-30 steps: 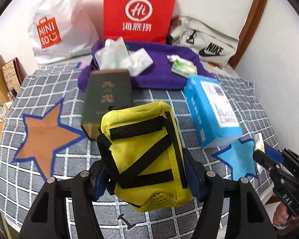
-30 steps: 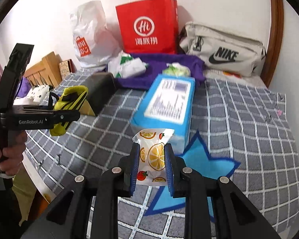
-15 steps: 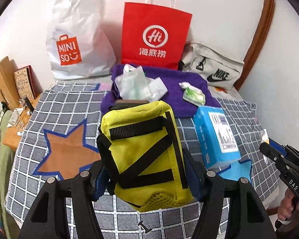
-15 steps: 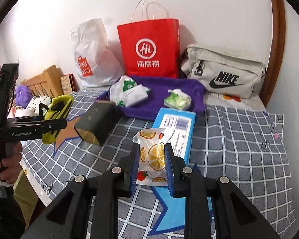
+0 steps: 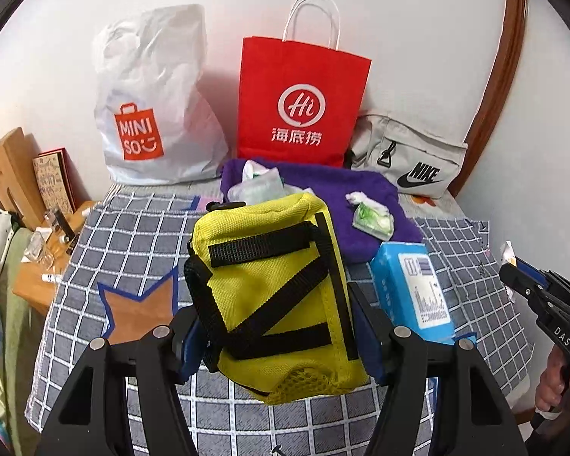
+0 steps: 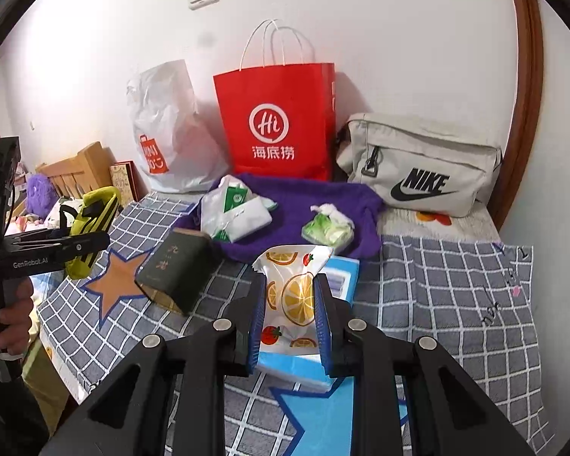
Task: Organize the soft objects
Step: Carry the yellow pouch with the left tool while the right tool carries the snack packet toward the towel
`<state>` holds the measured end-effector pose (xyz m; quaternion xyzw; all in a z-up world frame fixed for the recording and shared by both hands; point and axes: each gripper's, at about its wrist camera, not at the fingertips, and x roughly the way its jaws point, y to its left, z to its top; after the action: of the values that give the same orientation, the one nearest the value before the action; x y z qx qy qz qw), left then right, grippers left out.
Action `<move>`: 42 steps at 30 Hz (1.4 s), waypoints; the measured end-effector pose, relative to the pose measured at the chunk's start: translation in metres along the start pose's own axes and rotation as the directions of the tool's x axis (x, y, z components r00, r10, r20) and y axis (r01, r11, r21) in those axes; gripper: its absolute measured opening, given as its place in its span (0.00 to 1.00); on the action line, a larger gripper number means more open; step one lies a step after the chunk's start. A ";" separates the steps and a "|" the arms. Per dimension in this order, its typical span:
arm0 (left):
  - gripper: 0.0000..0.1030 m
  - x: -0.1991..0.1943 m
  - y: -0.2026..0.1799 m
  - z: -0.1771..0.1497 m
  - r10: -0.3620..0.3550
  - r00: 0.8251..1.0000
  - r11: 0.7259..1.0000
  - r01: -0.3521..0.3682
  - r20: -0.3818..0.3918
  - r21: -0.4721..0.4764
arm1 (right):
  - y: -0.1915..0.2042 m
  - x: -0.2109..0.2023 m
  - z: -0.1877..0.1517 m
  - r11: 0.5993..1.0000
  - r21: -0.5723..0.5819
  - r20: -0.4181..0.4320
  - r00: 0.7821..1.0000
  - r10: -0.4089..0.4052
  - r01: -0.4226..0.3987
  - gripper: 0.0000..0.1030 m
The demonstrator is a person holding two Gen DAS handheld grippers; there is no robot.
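Note:
My left gripper (image 5: 281,326) is shut on a yellow pouch with black straps (image 5: 277,285), held well above the checked bedcover (image 5: 140,235). The pouch (image 6: 91,224) and that gripper also show at the left edge of the right wrist view. My right gripper (image 6: 289,309) is shut on a white packet printed with orange slices (image 6: 290,288), lifted over the blue tissue pack (image 6: 304,368). A purple towel (image 6: 304,209) lies further back with a white wipes pack (image 6: 235,212) and a green packet (image 6: 328,228) on it. The orange star patch (image 5: 140,311) is below the pouch.
Against the wall stand a white Miniso bag (image 5: 152,114), a red paper bag (image 5: 300,102) and a grey Nike bag (image 6: 421,163). A dark green book (image 6: 174,269) lies by the orange star. A blue star patch (image 6: 315,414) sits near the front. A wooden bedside table (image 5: 38,277) stands at left.
Both grippers have risen with their loads, so the bedcover and bags look further away and lower. The dark book is now hidden behind the pouch in the left wrist view. Both grips are unchanged.

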<state>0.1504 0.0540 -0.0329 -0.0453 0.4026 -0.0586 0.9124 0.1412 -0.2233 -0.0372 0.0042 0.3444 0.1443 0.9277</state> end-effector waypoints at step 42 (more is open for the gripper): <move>0.62 0.091 -0.011 0.133 -0.023 0.999 0.999 0.024 -0.027 0.031 | -0.041 0.102 0.122 1.000 0.010 0.037 0.999 0.021 -0.022 0.24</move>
<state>0.3085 0.0350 -0.0087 -0.0349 0.4134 -0.0765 0.9067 0.3039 -0.2234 -0.0135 0.0153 0.3280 0.1523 0.9322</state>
